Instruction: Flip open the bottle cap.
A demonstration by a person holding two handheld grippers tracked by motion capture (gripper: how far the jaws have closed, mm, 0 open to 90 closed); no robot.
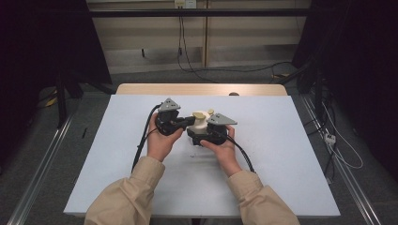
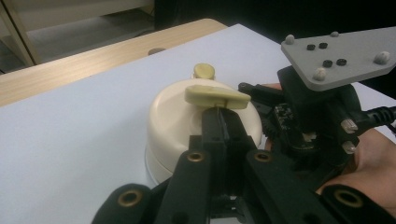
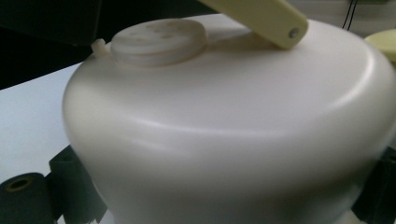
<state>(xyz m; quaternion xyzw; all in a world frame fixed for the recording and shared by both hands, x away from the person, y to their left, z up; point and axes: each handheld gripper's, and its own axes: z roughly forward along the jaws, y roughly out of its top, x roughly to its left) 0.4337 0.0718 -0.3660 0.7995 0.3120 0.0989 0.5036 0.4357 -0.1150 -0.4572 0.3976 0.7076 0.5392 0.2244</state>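
Left hand-held gripper (image 1: 187, 121): on the left side of the pot, jaws pointing right across its top and closed; in the left gripper view they pinch the thin stem just under the pale yellow handle (image 2: 217, 96).
Cream pot (image 1: 201, 124): sits on the white surface (image 1: 117, 154) between the two tools, directly ahead of the left jaws and hard against the right ones.
Lid (image 2: 187, 116): domed and seated on the pot, below and beyond the left jaw tips; a round vent cap (image 3: 159, 41) rises from it.
Handle axis: its long axis lies crosswise to the left jaws, which meet it at the middle from below.
Loose yellow knob (image 2: 204, 71): lies on the surface past the pot, on the far side from the left jaws.
Right hand-held gripper (image 1: 206, 137): just to the right of the left one, low against the pot's near wall; its black parts show either side of the pot body (image 3: 224, 140), so it appears to clasp the body, steadying it.
Nearer hand: the left is the one on the handle, so I judge lifting the lid falls to it.
Hard to make out: the right jaw pads are hidden behind the pot wall; the lid's seam is blurred in the right gripper view.
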